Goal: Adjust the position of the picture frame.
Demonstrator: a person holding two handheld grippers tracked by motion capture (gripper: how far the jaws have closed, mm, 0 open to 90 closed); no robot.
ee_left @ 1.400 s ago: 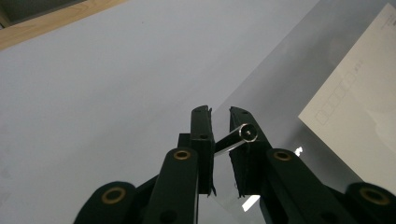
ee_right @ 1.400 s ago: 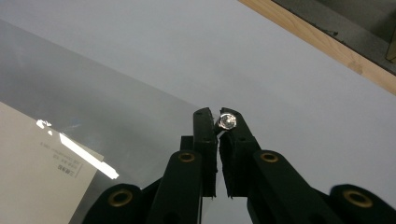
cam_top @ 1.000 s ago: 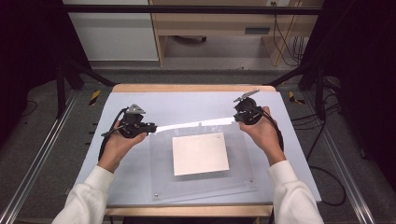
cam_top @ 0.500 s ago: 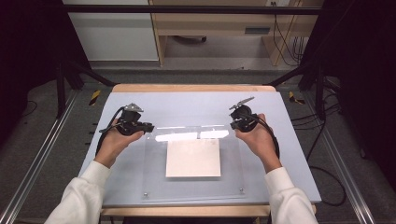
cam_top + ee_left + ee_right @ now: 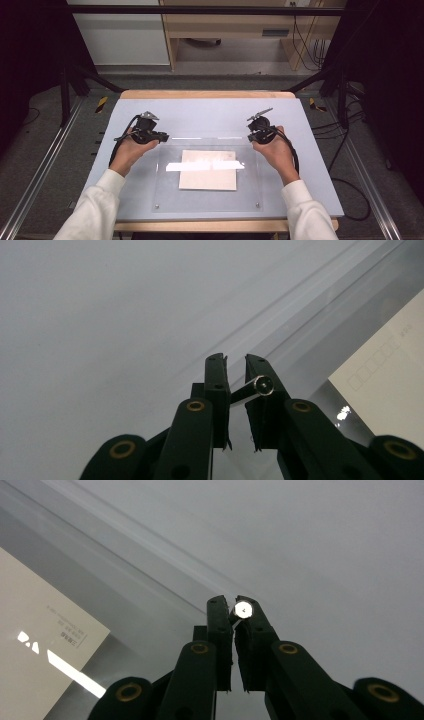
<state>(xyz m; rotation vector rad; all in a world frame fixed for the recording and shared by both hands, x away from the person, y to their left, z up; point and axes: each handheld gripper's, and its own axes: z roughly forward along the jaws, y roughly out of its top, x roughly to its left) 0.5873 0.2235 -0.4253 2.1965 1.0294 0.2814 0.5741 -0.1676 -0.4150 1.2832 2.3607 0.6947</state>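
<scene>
1. A pale grey-blue table top (image 5: 210,112) with a light wooden edge sits in the middle of the high view.
2. A clear acrylic sheet (image 5: 165,185) lies on it in the lower centre of the frame, over a cream envelope (image 5: 207,175); a bright streak of light crosses both.
3. The left gripper (image 5: 159,136), at the sheet's upper left corner, is clamped on that corner; in the left gripper view (image 5: 235,380) the jaws pinch the sheet's edge beside a small metal screw (image 5: 263,385).
4. The right gripper (image 5: 252,136), at the sheet's upper right corner, is likewise closed on the sheet; the right gripper view (image 5: 232,617) shows its jaws pressed together at a screw (image 5: 243,610).
5. Grey floor surrounds the table, with metal rails (image 5: 40,170) at both sides.
6. At the top of the frame stand a white cabinet (image 5: 117,32) and a wooden bench (image 5: 225,25); dark curtains fill the upper corners.
</scene>
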